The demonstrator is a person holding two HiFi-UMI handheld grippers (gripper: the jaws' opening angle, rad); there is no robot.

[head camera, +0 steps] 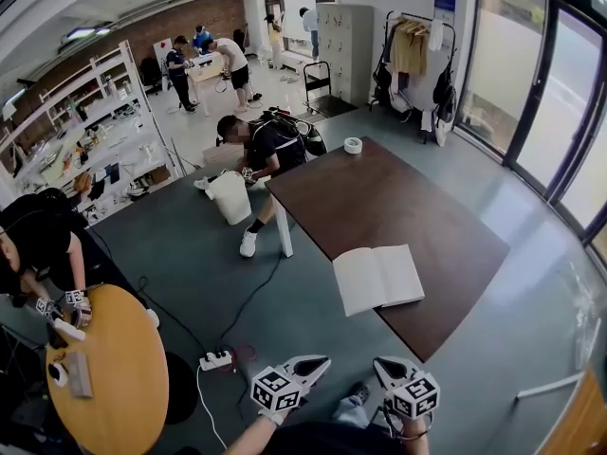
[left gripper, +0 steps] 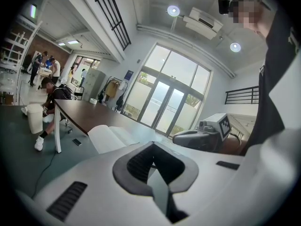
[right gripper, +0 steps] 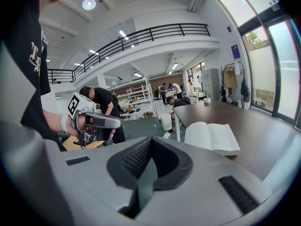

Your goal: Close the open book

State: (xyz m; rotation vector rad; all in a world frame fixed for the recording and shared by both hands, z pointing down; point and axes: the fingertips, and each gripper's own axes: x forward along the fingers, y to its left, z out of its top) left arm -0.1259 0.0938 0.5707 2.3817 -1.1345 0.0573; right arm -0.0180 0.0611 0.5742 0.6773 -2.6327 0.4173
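Lying open, book (head camera: pixel 377 278) (spine pointing away)

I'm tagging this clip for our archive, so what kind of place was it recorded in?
Probably a shared workshop or lab office: white shelving racks by a brick wall, a grey locker cabinet beside a coat rack, and a mezzanine railing overhead.
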